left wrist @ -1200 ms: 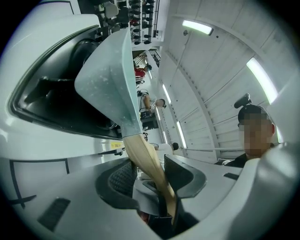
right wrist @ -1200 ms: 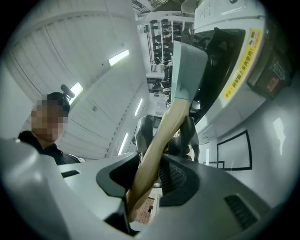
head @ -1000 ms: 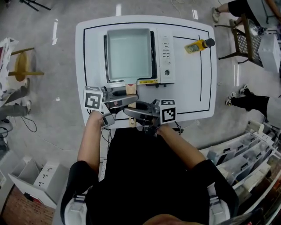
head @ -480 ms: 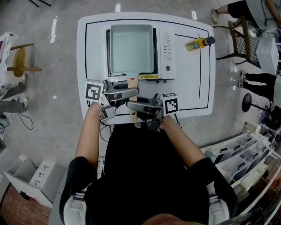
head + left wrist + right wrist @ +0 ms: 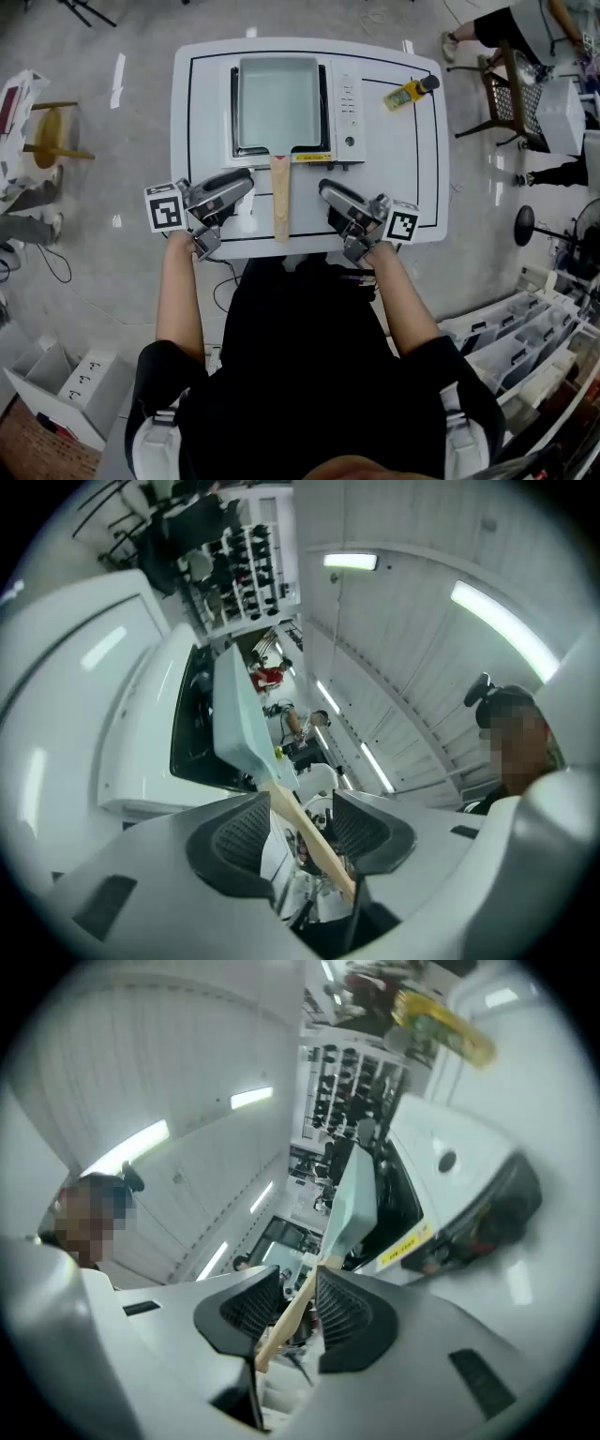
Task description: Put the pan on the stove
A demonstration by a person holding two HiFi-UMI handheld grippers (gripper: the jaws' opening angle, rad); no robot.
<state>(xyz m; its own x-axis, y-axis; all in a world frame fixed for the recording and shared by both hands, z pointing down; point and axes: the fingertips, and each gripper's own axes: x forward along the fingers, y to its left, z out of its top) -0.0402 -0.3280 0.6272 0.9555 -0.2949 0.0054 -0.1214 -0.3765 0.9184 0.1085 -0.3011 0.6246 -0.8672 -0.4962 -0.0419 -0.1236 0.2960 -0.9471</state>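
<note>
White table (image 5: 403, 169), stove (image 5: 345, 103) bearing pan (image 5: 278, 103), wooden handle (image 5: 279, 197) toward near edge: placement judged done. Left gripper (image 5: 239, 187) spread, empty; right gripper (image 5: 330, 195) closing on nothing, both clear of handle.

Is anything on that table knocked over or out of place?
Only the yellow bottle: it lies on its side on the table, right of the stove, instead of standing. The pan sits squarely on the stove, wooden handle toward the person. No spill shows.
</note>
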